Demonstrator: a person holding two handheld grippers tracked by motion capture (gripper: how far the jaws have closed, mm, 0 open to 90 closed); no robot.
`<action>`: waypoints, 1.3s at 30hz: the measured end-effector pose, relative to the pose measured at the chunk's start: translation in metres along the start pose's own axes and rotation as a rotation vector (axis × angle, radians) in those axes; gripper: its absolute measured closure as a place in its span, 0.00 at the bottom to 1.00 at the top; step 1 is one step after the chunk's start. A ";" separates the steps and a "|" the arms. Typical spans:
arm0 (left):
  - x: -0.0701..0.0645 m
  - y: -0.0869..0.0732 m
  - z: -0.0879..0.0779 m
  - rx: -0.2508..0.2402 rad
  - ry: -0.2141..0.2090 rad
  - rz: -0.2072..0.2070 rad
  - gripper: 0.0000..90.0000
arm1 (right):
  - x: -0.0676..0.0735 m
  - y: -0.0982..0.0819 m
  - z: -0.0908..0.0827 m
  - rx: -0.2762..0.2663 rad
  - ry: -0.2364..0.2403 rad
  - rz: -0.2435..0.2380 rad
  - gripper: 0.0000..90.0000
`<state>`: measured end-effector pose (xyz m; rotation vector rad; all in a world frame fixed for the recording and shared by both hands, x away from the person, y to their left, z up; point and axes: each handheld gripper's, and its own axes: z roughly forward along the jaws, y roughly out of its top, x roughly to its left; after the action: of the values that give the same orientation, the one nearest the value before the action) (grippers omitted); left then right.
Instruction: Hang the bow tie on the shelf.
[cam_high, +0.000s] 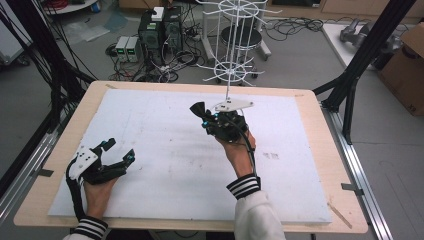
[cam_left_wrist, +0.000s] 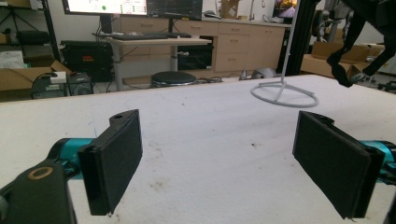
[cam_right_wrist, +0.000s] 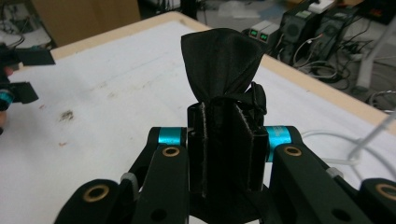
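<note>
Right gripper (cam_right_wrist: 227, 140) is clamped tight on a small black fabric piece (cam_right_wrist: 224, 65), maybe a pouch or cloth with a strap; the fabric fans out above the jaws. In the high view that gripper (cam_high: 202, 114) is held up over the middle of the bench (cam_high: 165, 150), cloth (cam_high: 198, 108) sticking out to the left, just near of the white wire rack (cam_high: 231, 70) standing at the far edge. Left gripper (cam_high: 119, 151) rests low at the near left, jaws spread wide, nothing between them; its own view shows bare white bench between the pads (cam_left_wrist: 114, 158).

Step, judging: cloth is picked up and carried, likely heading for a rack hook. Next move calls for lifting higher and lining a loop with a prong; the loop is hard to make out.
</note>
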<state>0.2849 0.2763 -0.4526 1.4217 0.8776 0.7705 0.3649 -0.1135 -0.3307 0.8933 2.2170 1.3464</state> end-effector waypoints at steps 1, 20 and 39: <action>0.000 0.000 0.000 0.000 0.000 0.000 0.18 | -0.001 0.000 -0.003 -0.012 -0.010 0.005 0.85; 0.000 0.000 0.000 0.001 0.003 -0.003 0.18 | -0.019 -0.005 -0.052 -0.192 -0.098 0.058 0.85; 0.000 0.000 0.000 0.001 0.003 -0.003 0.18 | -0.040 -0.004 -0.077 -0.307 -0.215 0.102 0.85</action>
<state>0.2851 0.2762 -0.4526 1.4201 0.8826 0.7706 0.3445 -0.1916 -0.2986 0.9931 1.7666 1.5071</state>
